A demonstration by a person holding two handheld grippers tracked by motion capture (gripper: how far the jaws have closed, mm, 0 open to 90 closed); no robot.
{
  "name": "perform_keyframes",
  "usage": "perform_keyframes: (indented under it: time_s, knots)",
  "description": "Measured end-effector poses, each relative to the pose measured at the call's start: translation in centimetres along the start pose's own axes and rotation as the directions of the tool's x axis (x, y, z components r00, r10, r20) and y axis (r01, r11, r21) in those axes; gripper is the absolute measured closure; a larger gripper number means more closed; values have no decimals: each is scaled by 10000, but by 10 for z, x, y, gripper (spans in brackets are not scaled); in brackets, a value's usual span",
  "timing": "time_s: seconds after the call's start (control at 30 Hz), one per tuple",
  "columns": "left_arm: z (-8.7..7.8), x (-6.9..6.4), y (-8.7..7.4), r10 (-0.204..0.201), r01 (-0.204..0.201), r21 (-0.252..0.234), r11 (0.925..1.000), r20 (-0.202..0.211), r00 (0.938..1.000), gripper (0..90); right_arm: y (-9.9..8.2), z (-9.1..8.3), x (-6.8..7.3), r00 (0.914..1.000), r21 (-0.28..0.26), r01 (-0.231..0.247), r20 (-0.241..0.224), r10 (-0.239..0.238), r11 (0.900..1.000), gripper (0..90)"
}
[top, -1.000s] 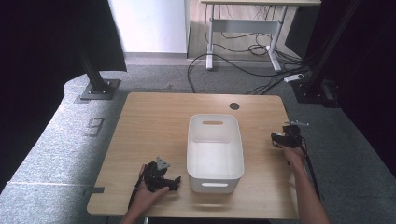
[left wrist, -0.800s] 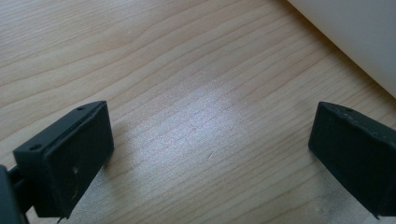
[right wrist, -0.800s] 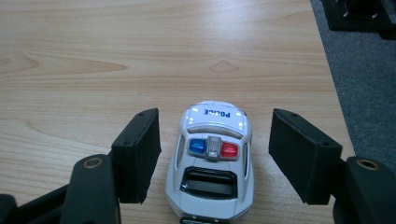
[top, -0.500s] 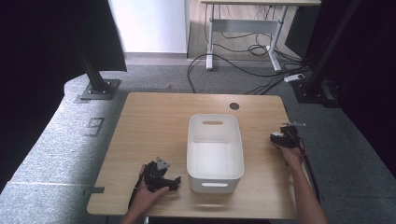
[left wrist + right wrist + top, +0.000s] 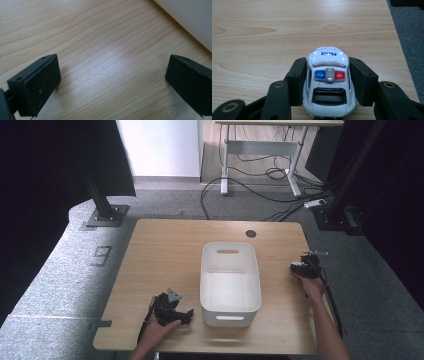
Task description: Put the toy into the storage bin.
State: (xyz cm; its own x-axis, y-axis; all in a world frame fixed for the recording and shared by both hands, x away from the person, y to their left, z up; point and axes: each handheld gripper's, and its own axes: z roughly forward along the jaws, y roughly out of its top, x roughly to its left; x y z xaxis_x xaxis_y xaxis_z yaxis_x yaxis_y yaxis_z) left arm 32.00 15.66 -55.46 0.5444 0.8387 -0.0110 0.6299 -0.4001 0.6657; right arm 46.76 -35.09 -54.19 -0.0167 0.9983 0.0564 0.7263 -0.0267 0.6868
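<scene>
A light wooden table (image 5: 165, 255) carries a white rectangular plastic bin (image 5: 230, 277) at its middle. The left gripper (image 5: 172, 309) rests on the tabletop just left of the bin's near corner, its jaws spread wide over bare wood. At the table's right edge, the right gripper (image 5: 328, 78) has just been closing its jaws, and they now clamp both flanks of a small white toy police car (image 5: 328, 85) standing on the wood.
</scene>
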Motion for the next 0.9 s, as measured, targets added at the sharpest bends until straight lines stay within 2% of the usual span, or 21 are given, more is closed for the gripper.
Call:
perform_keyframes:
  time_s: [0.17,0.43,0.6,0.9]
  knots:
    - [0,0,0,-3,3,-2,10000,1,10000,0,0,-4,-1,10000,-1,21,-48,-21,10000,499]
    - [0,0,0,2,-2,-8,10000,-2,10000,0,1,-21,0,9993,-242,158,-325,-166,9996,500]
    - [0,0,0,1,-1,-8,10000,-3,10000,0,-1,-36,7,9974,-458,426,-557,-451,9980,500]
    - [0,0,0,4,-4,-6,10000,-3,10000,0,-5,-56,11,9959,-697,392,-788,-447,9968,499]
